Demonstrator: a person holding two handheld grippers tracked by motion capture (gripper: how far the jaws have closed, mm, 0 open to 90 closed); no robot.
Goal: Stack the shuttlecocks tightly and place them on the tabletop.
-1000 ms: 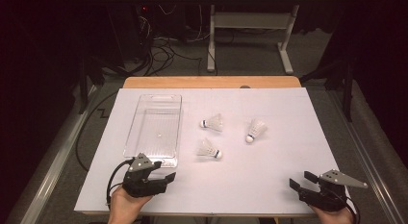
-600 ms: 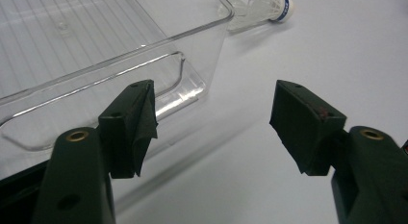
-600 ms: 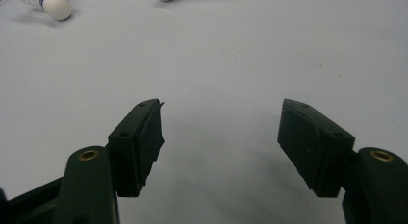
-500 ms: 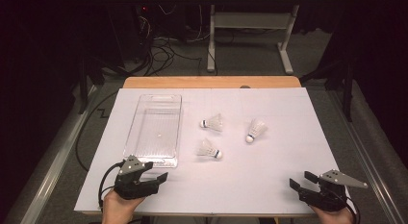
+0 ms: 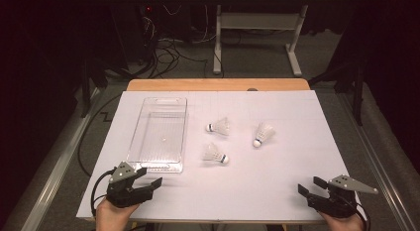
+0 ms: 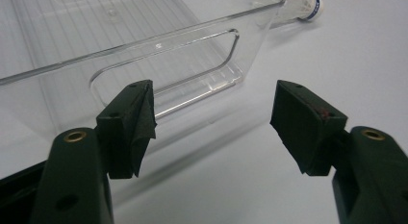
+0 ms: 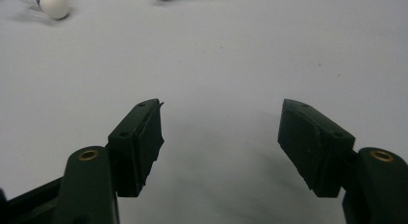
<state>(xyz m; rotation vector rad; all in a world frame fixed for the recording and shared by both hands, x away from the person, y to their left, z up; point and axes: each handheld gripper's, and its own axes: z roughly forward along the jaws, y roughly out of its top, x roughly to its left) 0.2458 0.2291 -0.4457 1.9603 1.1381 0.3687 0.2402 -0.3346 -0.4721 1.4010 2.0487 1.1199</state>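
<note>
Where the white sheet covers it, tabletop (image 5: 277,191) spread wide under everything, a strip of bare wood showing along the far edge. On its left half, clear plastic bin (image 5: 159,134) lying lengthwise, empty, its near end wall with a handle cutout close before the left claw in the left gripper view (image 6: 163,65). Right of the bin, three shuttlecocks lying on their sides, apart from one another: far shuttlecock (image 5: 219,126) nearest the bin's far half, near shuttlecock (image 5: 215,153) just toward the person from it, right shuttlecock (image 5: 264,134) off to the side. At the near left corner, left claw (image 5: 148,177) held in a hand (image 5: 113,217), pointing right and slightly away, just short of the bin's near end and not touching it; jaws spread wide, nothing between them (image 6: 211,116). At the near right edge, right claw (image 5: 311,186) held low over the sheet, well apart from the shuttlecocks; jaws likewise spread wide and empty (image 7: 219,137). Two white cork tips visible at the top of the right gripper view.
</note>
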